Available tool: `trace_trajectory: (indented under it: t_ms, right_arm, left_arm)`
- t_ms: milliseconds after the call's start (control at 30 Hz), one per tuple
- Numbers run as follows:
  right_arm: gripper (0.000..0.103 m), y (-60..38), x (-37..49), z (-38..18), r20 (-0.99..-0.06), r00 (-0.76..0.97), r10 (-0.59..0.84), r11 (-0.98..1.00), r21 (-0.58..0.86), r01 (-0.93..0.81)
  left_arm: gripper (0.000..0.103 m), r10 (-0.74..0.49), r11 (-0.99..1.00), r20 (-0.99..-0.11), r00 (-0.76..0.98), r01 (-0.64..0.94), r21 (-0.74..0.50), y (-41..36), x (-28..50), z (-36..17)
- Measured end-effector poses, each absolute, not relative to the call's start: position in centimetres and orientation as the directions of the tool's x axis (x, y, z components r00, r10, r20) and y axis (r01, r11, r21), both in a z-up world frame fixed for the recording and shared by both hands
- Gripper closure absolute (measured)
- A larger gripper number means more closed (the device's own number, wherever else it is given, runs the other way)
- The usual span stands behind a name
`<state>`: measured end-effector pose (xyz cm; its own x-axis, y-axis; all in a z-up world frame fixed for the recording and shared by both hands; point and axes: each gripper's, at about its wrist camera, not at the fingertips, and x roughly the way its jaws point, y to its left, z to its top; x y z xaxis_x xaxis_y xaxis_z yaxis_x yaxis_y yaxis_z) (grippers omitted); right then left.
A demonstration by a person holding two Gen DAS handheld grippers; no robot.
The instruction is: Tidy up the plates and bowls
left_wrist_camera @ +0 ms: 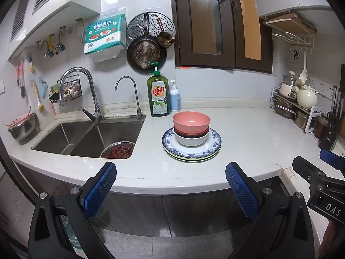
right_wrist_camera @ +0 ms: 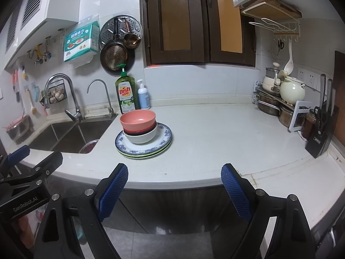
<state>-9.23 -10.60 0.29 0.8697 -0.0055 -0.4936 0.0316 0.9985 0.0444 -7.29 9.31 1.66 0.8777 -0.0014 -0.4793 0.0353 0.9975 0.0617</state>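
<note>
On the white counter [left_wrist_camera: 248, 133] stands a pile of plates [left_wrist_camera: 212, 145] [right_wrist_camera: 165, 138], the top one white with a blue patterned rim, a green edge showing below. In it sit nested bowls: a pink bowl [left_wrist_camera: 190, 120] [right_wrist_camera: 138, 118] on top, a dark one under it, a white bowl [left_wrist_camera: 192, 140] [right_wrist_camera: 141, 138] at the bottom. My left gripper [left_wrist_camera: 171, 170] hangs open in front of the counter edge, short of the pile, nothing between its blue pads. My right gripper [right_wrist_camera: 174, 172] is open too, at the counter edge, the pile ahead and to its left.
A double sink [left_wrist_camera: 86, 133] with a metal bowl of red food [left_wrist_camera: 117, 150] lies left of the pile. Dish soap [left_wrist_camera: 157, 95] and a pump bottle [left_wrist_camera: 174, 97] stand behind it. Pots and a kettle [left_wrist_camera: 301, 99] and a knife block [right_wrist_camera: 322, 133] crowd the right corner.
</note>
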Motion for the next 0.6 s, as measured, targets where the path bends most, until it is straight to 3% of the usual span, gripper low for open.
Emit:
trace_trajectory:
  t_ms: [600]
  right_arm:
    - [0.014, -10.64, -9.36, 0.3, -0.493, 0.87, -0.006, 0.998, 0.045, 0.033]
  left_arm:
    - [0.0, -0.002, 0.997, -0.477, 0.879, 0.037, 0.063, 9.08, -7.32, 1.91]
